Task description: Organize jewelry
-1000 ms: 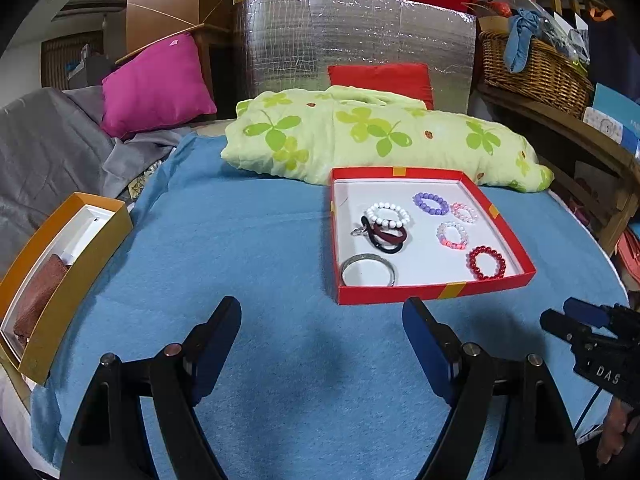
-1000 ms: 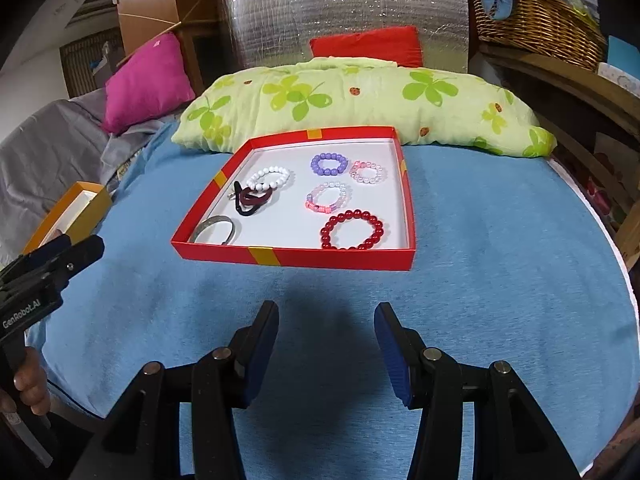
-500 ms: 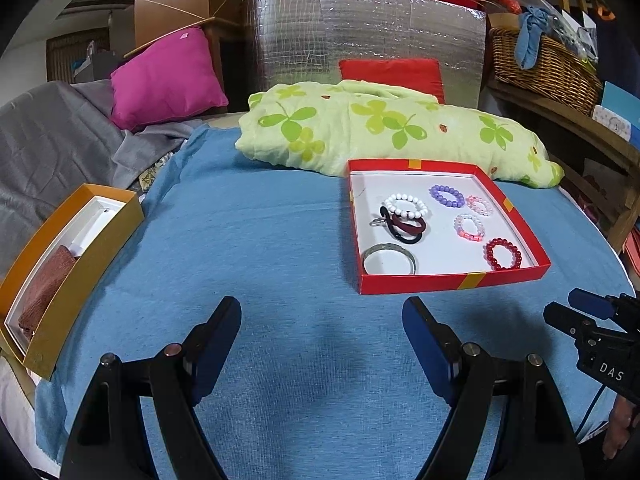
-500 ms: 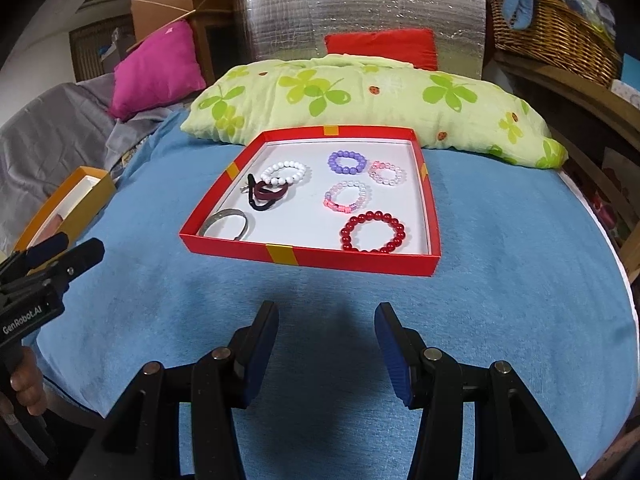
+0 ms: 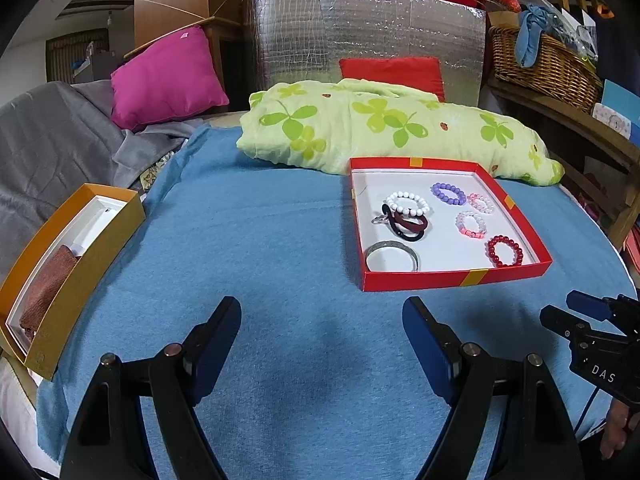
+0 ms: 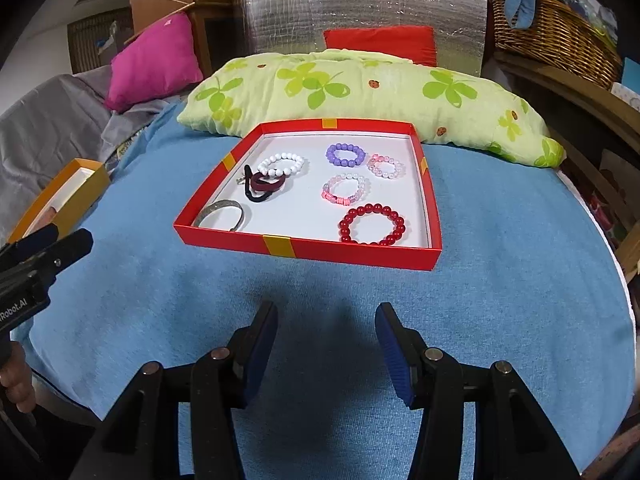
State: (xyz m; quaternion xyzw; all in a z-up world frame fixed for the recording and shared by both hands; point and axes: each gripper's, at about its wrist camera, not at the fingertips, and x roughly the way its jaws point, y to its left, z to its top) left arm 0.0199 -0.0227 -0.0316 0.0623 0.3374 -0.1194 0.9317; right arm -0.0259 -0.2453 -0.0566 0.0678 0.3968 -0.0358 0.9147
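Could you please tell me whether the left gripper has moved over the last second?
Yes. In its own wrist view the red tray and the orange box have both slid rightward, so the left gripper has swung leftward, jaws open.

Right tool hovers low over blue cloth, jaws apart, nothing between them. Just ahead sits red tray with white floor. Inside: dark red bead bracelet near front right, pink-white bracelet behind it, purple bracelet and pale pink bracelet at the back, white bead bracelet touching dark hair ties, silver bangle in front left corner. Green clover pillow behind tray. Orange box far left; left tool at left edge, jaw gap unclear.
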